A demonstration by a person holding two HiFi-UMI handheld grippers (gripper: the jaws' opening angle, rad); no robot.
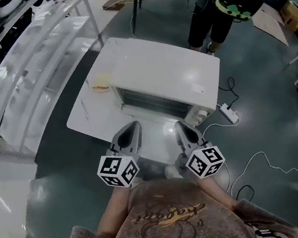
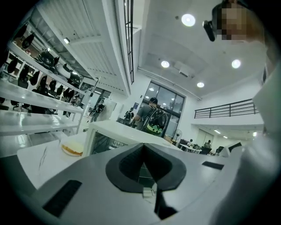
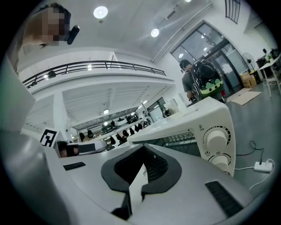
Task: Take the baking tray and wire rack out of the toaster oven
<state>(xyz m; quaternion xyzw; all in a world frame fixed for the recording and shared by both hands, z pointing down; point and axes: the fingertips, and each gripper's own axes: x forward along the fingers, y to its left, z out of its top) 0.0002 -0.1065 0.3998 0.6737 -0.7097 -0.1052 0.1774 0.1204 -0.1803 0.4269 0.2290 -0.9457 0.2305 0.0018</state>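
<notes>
Behind the oven [image 1: 166,84] door we make out only faint bars [image 3: 181,139]; tray and rack cannot be told apart; the left gripper [image 2: 150,191] hides the oven's lower front; the food on the plate [image 2: 72,148] is too small to name; the dial [image 3: 217,139] print is unreadable; the top edge cuts off the bystander [image 1: 219,0]

Head cam stares steeply down at the toaster oven [image 1: 165,78]; both gripper views face it close, nearly level.
</notes>
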